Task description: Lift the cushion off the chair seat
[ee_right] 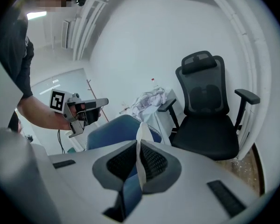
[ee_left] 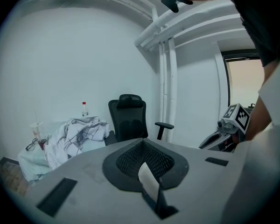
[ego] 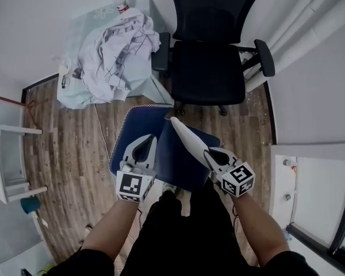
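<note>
A dark blue cushion (ego: 178, 154) with a white edge hangs in the air between my two grippers, in front of the black office chair (ego: 210, 73), whose seat is bare. My left gripper (ego: 151, 138) is shut on the cushion's left side; in the left gripper view a thin white edge (ee_left: 147, 177) is pinched between its jaws. My right gripper (ego: 207, 149) is shut on the cushion's right side, where blue cloth and a white strip (ee_right: 140, 160) stand between its jaws. The right gripper view also shows the cushion (ee_right: 114, 130), my left gripper (ee_right: 84, 107) and the chair (ee_right: 210, 125).
Left of the chair stands a low table (ego: 80, 91) under a pale cloth, with crumpled white clothes (ego: 118, 53) and a red-capped bottle (ego: 119, 0). A white shelf (ego: 6, 160) is at the left, a white cabinet (ego: 310, 183) at the right, and pipes (ego: 287, 33) run along the wall.
</note>
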Demonstrator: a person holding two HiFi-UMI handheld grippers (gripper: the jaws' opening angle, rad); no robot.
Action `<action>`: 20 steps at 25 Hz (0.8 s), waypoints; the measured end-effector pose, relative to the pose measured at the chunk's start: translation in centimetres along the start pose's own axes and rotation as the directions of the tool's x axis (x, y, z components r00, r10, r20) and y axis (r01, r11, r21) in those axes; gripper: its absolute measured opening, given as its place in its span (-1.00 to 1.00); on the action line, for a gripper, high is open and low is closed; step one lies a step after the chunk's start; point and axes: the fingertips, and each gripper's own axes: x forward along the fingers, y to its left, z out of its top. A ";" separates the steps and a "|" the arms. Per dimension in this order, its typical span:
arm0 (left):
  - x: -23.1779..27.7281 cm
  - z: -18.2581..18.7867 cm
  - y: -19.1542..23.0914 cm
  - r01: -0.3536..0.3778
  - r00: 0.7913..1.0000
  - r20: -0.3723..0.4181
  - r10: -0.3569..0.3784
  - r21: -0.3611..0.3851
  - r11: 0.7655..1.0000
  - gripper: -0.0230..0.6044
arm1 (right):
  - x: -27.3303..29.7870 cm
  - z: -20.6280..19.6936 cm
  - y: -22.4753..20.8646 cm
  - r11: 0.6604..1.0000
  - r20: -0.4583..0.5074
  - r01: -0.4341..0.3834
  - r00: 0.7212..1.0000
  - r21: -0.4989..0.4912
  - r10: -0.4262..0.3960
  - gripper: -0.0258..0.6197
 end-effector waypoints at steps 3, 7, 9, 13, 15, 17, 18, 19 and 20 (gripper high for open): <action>-0.9 0.8 -0.1 -0.005 1.000 0.013 0.005 0.005 1.000 -0.91 | -1.0 0.8 0.4 1.000 0.015 0.014 1.000 -0.008 -0.014 -0.82; -1.7 1.7 -0.2 -0.006 1.000 0.019 0.006 0.016 1.000 -0.91 | -2.1 2.0 0.8 0.999 0.031 0.022 0.999 -0.024 -0.021 -0.82; -2.2 2.4 -0.5 -0.001 1.000 0.030 0.000 0.027 1.000 -0.91 | -2.6 2.6 1.3 0.999 0.038 0.023 0.999 -0.037 -0.022 -0.82; -3.4 3.5 -0.7 0.007 0.999 0.036 -0.007 0.020 1.000 -0.91 | -3.4 4.2 2.3 0.998 0.057 0.025 0.998 -0.059 -0.021 -0.83; -3.8 3.7 -0.8 0.005 1.000 0.028 -0.005 -0.002 1.000 -0.91 | -3.8 5.0 2.7 0.997 0.071 0.028 0.997 -0.067 -0.023 -0.82; -4.2 3.9 -0.8 0.003 0.999 0.032 -0.002 -0.016 1.000 -0.91 | -4.3 5.7 3.0 0.997 0.089 0.027 0.996 -0.070 -0.020 -0.82; -4.3 3.9 -0.9 0.005 0.999 0.035 -0.004 -0.019 1.000 -0.91 | -4.5 6.0 3.2 0.997 0.097 0.024 0.995 -0.071 -0.017 -0.82; -4.4 4.0 -1.0 0.007 0.999 0.038 -0.006 -0.021 1.000 -0.91 | -4.9 6.3 3.4 0.997 0.103 0.021 0.995 -0.072 -0.013 -0.82; -4.5 4.2 -1.1 0.007 0.999 0.041 -0.006 -0.023 1.000 -0.91 | -5.2 6.7 3.6 0.997 0.109 0.020 0.994 -0.075 -0.011 -0.82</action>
